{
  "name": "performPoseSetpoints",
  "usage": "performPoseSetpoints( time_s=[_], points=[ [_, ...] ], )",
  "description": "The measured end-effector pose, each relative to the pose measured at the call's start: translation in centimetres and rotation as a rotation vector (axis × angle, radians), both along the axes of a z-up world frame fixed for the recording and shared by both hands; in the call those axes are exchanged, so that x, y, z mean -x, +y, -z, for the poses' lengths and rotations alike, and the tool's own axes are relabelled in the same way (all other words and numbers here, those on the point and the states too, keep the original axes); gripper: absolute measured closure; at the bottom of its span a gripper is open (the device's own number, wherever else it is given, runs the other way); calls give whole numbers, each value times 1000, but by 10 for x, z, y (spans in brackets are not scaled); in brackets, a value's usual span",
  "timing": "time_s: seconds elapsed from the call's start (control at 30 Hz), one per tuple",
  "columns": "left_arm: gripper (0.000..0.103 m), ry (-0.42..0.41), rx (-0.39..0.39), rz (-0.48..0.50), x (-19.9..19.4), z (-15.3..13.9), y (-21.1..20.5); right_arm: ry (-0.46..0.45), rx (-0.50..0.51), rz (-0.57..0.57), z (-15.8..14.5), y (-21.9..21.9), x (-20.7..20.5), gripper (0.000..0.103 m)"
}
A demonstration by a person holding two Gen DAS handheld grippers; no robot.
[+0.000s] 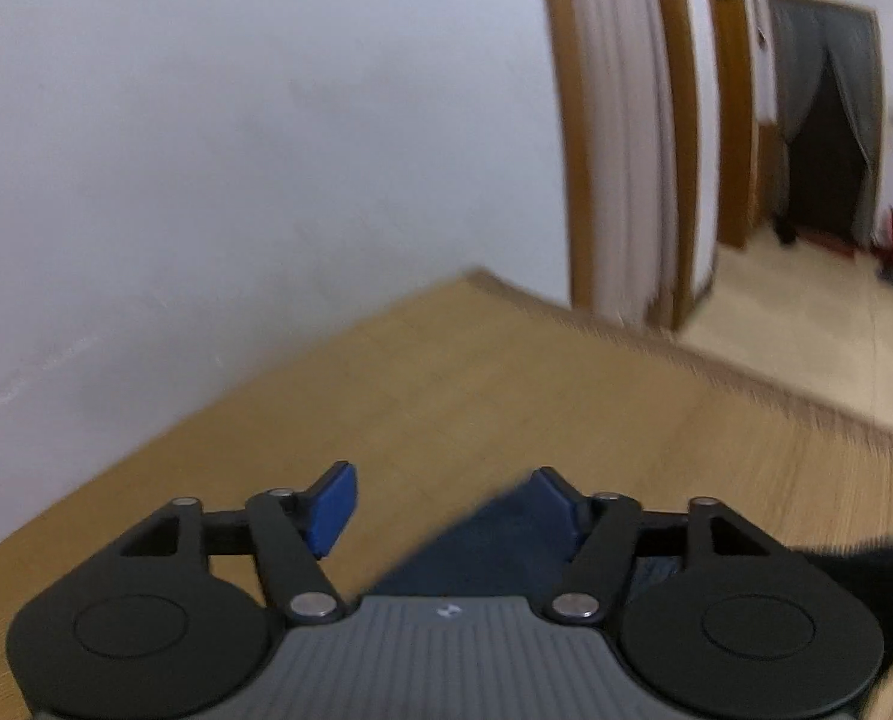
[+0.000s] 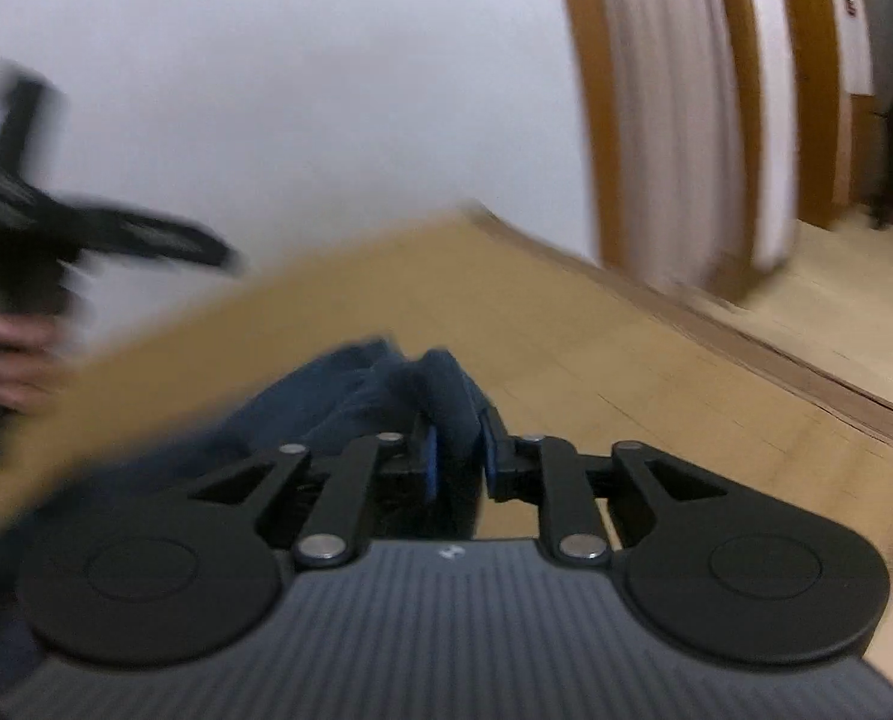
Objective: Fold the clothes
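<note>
A dark blue garment lies bunched on the wooden table. My right gripper is shut on a raised fold of it, and the cloth fills the narrow gap between the blue pads. In the left wrist view my left gripper stands open above the table. A corner of the dark blue garment lies against its right pad, and the left pad is bare. At the left edge of the right wrist view a person's hand holds a blurred black gripper frame.
A white wall runs along the table's far side. The table's right edge drops to a pale tiled floor. Wooden door frames and a curtained doorway stand beyond. A dark blurred shape sits at the right edge.
</note>
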State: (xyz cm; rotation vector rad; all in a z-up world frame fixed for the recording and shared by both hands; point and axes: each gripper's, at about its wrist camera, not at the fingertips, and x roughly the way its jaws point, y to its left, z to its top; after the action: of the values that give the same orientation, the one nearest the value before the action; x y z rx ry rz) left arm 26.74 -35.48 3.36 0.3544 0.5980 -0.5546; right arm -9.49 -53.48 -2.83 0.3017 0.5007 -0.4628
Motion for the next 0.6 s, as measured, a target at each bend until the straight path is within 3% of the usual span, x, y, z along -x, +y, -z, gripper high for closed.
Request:
performPoseSetpoints(
  time_s=[0.07, 0.17, 0.3, 0.5, 0.6],
  points=[
    [33, 38, -4, -9, 18, 6, 12, 54, 2, 48, 17, -8, -4, 80],
    [32, 73, 15, -59, 44, 14, 55, 27, -24, 4, 22, -8, -9, 73],
    [27, 68, -3, -238, 87, 25, 144, 15, -11, -176, 18, 15, -15, 54],
    [27, 155, -70, -550, 146, 45, 284, 48, -7, -483, 19, 102, -38, 52],
    [27, 168, -80, -681, 160, 54, 327, 89, -20, -629, 21, 160, -55, 52]
  ],
)
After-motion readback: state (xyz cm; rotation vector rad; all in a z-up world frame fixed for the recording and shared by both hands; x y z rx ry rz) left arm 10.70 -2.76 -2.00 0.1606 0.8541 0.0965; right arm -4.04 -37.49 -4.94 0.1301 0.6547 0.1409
